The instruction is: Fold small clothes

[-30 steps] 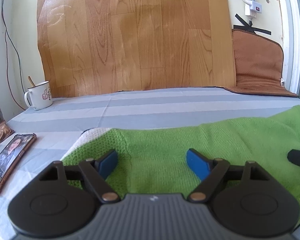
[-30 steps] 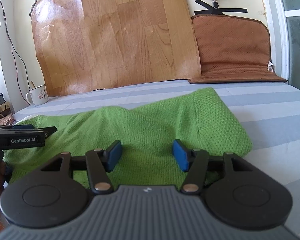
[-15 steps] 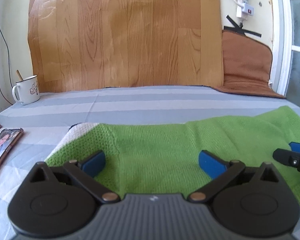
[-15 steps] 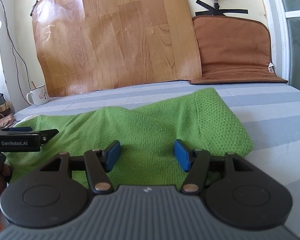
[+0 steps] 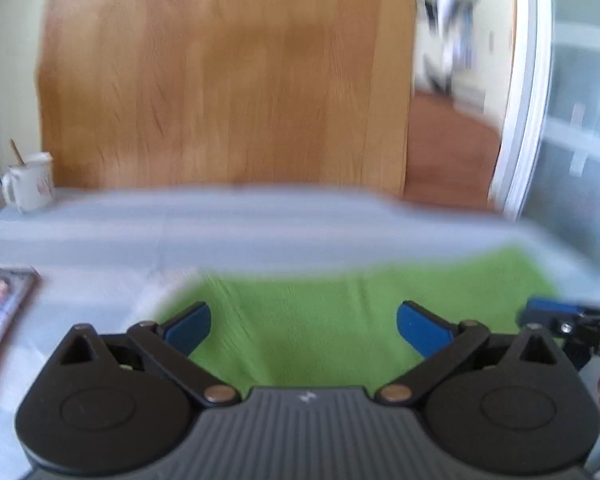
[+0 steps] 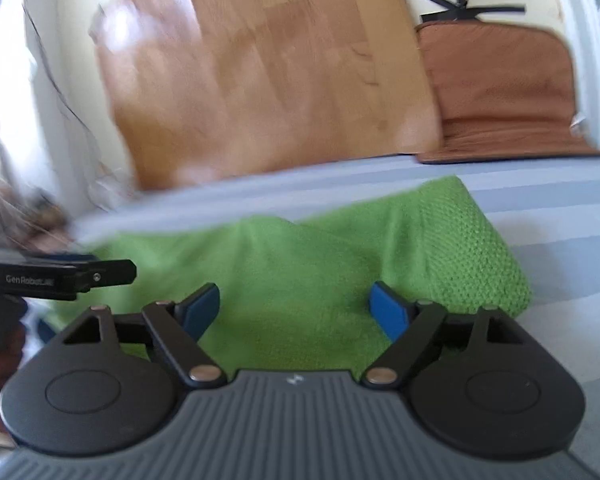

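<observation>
Two open grippers above a green knit garment on a striped sheet.

Left wrist view, blurred: left gripper [image 5: 303,322] has just opened, jaws wide with nothing pinched; the green garment [image 5: 320,312] lies flat below. Right wrist view: right gripper [image 6: 296,308] has been opening too, jaws apart over the garment's folded right end.

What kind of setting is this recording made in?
Likely a lived-in home room, not a lab: a striped sheet under the green knit garment, a mug at the wall, a brown cushion.
</observation>
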{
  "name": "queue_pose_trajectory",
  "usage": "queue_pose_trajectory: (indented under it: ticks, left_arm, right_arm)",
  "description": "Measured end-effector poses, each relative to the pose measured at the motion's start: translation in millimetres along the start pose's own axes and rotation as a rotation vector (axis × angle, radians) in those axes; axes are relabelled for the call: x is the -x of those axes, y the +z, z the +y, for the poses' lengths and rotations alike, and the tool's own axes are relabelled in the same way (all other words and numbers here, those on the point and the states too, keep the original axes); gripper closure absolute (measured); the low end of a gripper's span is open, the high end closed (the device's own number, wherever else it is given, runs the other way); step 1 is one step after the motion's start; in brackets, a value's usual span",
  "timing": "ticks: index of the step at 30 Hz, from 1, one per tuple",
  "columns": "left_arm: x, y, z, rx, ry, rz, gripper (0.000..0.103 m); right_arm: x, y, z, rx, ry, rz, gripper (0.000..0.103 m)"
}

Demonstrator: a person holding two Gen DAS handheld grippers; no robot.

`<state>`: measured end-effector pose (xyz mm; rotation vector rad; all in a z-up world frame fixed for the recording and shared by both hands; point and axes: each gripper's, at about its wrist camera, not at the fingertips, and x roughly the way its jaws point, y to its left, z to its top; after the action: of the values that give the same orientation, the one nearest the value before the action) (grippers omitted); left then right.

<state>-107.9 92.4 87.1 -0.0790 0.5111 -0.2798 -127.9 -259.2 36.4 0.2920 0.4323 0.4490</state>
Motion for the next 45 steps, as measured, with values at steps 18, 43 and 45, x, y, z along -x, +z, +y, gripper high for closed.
queue_pose_trajectory:
  ticks: [18,43,45]
  left_arm:
    - [-61,-9,60,0.266,-0.007,0.205,0.044]
    - [-227,76,23,0.138,0.328,0.153,0.023]
    - [-220,77,36,0.232,0.286,0.149,0.01]
  right_arm:
    - [-55,32,-69,-0.005,0.07,0.236,0.041]
    - [-157,85,-118,-0.095,-0.206,0.063,0.056]
    - [-152,85,-126,-0.149,-0.205,0.05,0.043]
